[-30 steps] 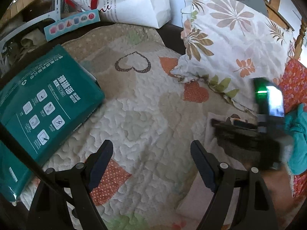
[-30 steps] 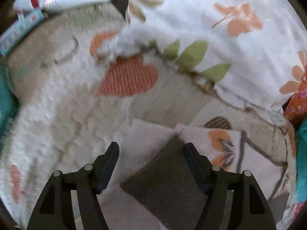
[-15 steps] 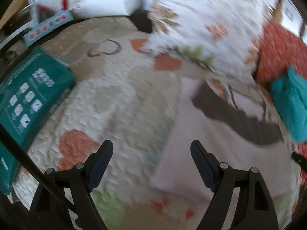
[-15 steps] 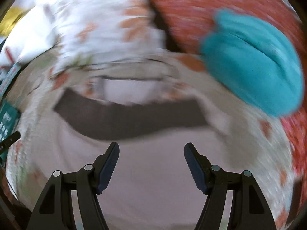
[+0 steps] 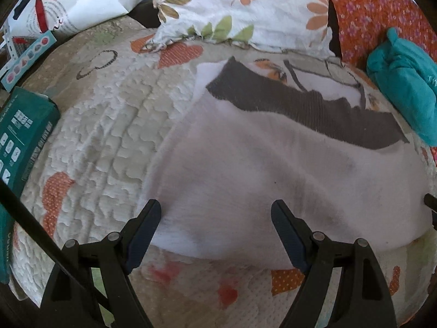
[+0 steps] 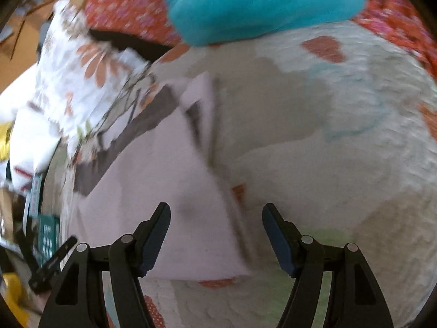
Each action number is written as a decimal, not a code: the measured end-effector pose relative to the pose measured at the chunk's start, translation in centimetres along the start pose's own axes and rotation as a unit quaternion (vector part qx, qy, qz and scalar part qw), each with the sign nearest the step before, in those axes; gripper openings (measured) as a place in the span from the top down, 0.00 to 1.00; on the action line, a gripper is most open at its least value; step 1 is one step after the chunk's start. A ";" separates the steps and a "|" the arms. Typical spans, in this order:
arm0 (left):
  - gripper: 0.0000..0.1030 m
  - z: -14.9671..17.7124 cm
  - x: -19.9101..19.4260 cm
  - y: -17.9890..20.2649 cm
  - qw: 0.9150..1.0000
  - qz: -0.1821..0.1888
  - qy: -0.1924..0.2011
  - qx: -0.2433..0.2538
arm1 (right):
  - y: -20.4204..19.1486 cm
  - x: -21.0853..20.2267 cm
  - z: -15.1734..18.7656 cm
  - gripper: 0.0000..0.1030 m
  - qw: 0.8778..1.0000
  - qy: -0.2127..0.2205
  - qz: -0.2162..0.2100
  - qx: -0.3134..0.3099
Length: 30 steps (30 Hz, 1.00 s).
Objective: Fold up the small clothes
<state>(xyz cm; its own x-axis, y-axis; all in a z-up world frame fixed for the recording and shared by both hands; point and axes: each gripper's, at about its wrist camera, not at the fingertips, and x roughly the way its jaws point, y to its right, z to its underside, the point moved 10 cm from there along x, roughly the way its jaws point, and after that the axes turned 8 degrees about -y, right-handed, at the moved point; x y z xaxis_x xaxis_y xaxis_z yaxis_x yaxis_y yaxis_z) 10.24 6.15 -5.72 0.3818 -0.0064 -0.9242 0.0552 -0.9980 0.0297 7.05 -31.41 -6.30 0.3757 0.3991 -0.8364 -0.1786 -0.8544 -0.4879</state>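
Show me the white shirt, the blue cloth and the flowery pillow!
white shirt point(image 5: 259, 169), left wrist view, on its plain white middle.
blue cloth point(image 5: 401, 82), left wrist view, on the middle of the bundle.
flowery pillow point(image 5: 245, 11), left wrist view, on its white front.

A home bedroom: a bed under a quilted heart-patterned coverlet point(image 5: 114, 125), a floral pillow point(image 5: 245, 11) at twelve o'clock, an orange flowered cushion point(image 5: 377, 13) at one o'clock.
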 end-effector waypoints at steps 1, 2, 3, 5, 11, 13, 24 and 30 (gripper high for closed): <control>0.21 0.0 0.2 0.0 1.000 -0.001 -0.002 -0.002 | -0.6 0.7 0.3 0.62 1.000 -0.009 -0.003 -0.006; 0.21 0.0 0.3 0.0 1.000 -0.002 -0.003 -0.004 | -1.3 1.2 0.5 0.67 1.000 -0.015 0.002 -0.015; 0.21 0.0 0.5 0.0 1.000 -0.003 -0.004 -0.005 | -1.7 1.3 0.5 0.77 0.999 -0.015 0.013 -0.028; 0.21 0.1 0.7 -0.2 1.000 -0.010 -0.008 -0.002 | -2.1 0.9 0.2 0.87 0.999 -0.009 0.011 -0.040; 0.21 0.9 1.5 -2.6 0.998 -0.027 -0.042 -0.027 | 4.3 -1.7 -0.6 0.95 0.998 0.015 0.013 0.052; 0.21 0.9 1.6 -3.9 0.997 -0.024 -0.050 -0.050 | 4.8 -2.5 -0.4 0.94 0.998 0.022 0.023 0.051; 0.14 0.0 1.9 -11.2 0.982 -0.035 -0.052 -0.176 | 6.6 -5.2 0.5 0.60 0.995 0.055 -0.009 0.086; 0.14 -0.1 -0.5 -12.1 0.978 -0.018 -0.011 -0.209 | 4.7 -5.1 1.2 0.48 0.996 0.052 -0.039 0.063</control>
<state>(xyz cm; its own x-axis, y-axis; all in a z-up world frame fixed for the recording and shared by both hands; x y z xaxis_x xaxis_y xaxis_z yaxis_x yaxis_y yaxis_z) 9.48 18.21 -5.58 0.3531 0.0221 -0.9353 0.4415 -0.8853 0.1458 3.25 -37.05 -4.60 0.4843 0.4200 -0.7675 -0.2551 -0.7713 -0.5831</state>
